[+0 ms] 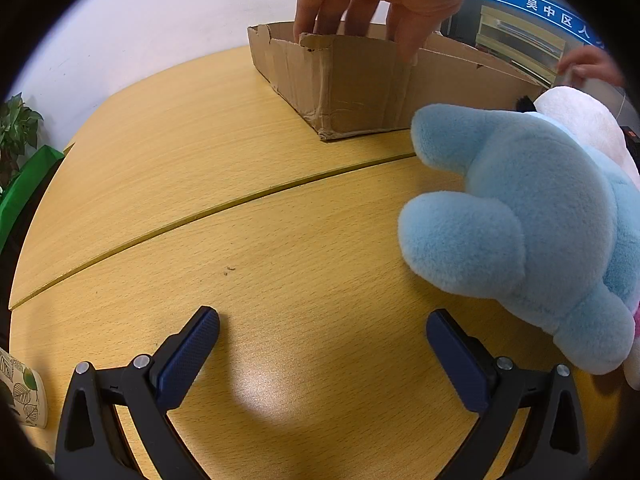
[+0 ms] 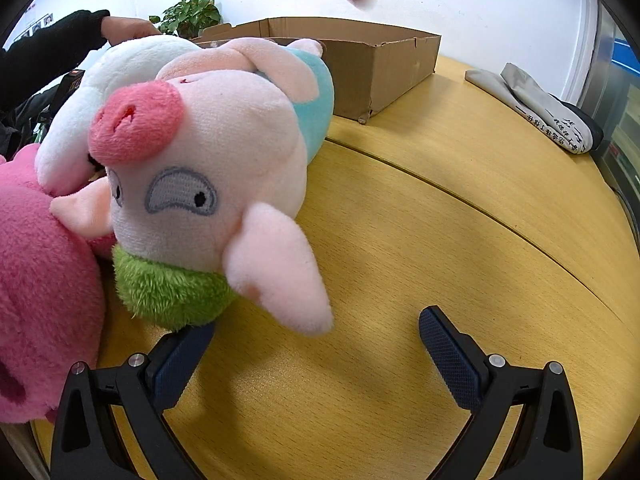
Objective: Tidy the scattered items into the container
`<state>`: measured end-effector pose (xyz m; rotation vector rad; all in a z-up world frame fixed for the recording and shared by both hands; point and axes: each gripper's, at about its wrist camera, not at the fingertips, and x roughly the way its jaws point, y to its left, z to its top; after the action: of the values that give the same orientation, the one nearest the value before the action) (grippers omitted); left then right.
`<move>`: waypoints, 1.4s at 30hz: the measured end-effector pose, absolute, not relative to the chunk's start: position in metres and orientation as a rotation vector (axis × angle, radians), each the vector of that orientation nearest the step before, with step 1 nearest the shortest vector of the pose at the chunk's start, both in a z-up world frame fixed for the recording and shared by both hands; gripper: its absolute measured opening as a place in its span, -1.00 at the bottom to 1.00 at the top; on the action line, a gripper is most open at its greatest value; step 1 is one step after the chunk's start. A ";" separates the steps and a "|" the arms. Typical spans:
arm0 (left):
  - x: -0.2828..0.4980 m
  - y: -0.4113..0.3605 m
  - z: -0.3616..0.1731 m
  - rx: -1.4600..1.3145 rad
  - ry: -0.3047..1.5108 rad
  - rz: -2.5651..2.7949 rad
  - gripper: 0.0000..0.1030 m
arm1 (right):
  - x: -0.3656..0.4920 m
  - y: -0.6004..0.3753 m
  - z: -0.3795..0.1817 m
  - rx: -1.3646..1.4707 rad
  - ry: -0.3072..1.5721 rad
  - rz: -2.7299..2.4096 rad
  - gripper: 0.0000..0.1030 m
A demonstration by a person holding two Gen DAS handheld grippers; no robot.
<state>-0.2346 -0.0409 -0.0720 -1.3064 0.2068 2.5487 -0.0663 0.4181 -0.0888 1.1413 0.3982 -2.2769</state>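
Both the left gripper (image 1: 322, 330) and right gripper (image 2: 316, 328) stand apart, empty, over the worktop (image 1: 280, 240). A blue plush (image 1: 532, 216) lies right of the left one; a bare hand (image 1: 376, 4) grips the far cardboard box (image 1: 360, 88).

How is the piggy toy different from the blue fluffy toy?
The pig plush is pale pink with a darker pink snout, stitched eyes and a green ruff; the blue plush is plain light blue and shows no face from the left wrist view. The pig plush has pointed ears; the blue plush shows rounded lobes. Both are soft toys lying on the wooden table, outside the cardboard box.
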 end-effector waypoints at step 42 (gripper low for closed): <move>-0.344 0.002 -0.065 -1.306 0.204 2.549 1.00 | -0.062 0.418 -0.090 1.138 0.401 -2.279 1.00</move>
<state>-0.3440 0.0021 -0.0650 -1.3058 0.2043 2.5488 -0.0621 0.4180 -0.0899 1.1379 0.4011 -2.2786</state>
